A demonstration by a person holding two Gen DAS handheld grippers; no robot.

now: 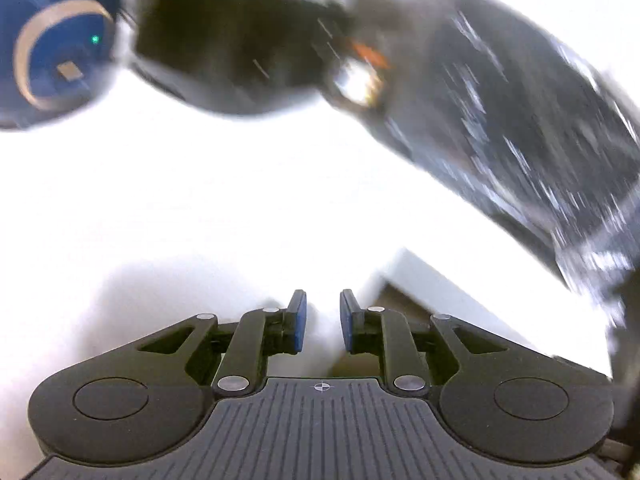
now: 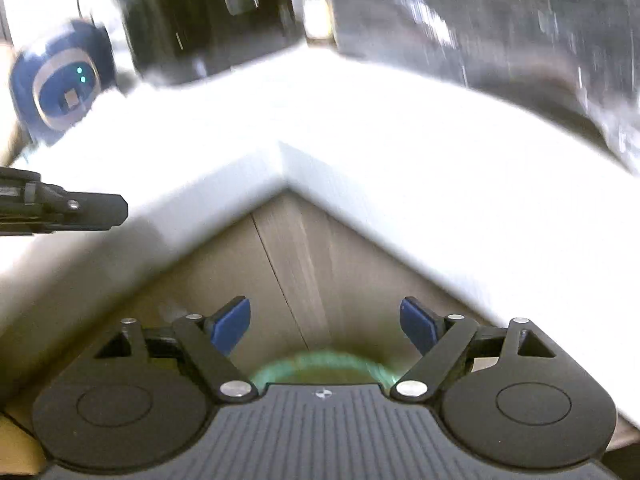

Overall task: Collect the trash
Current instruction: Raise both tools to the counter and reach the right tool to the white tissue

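Ribbed grey housing fills the bottom of both wrist views, and from it the two linkages reach forward to blue-padded fingers. On the left gripper point(image 1: 323, 322) the jaws stand a little apart with nothing between them, the pads facing each other across a narrow gap. On the right gripper point(image 2: 325, 326) the jaws are spread wide and hold nothing.

Ahead of the left gripper lies a bright white worktop point(image 1: 224, 200), overexposed so that little surface detail shows. At about 1 to 3 o'clock in that view a dark, glossy, crinkled mass, apparently a black trash bag point(image 1: 520, 120), runs diagonally across the frame; motion blur smears it. At about 12 o'clock, just beside the bag's upper edge, sits a small shiny item with an orange patch point(image 1: 362, 76), too blurred to identify. A dark boxy object point(image 1: 224, 40) stands at 11 o'clock, and a blue rounded device point(image 1: 56, 56) with a pale ring and a green light sits at 10 o'clock.

From the right wrist view, the worktop's white corner point(image 2: 286, 164) points toward the camera, with wood-grain panels point(image 2: 296, 272) below it. The bag occupies 1 to 2 o'clock there, the blue device 10 o'clock, and the other gripper's black finger juts in at 9 o'clock, beside the worktop edge.
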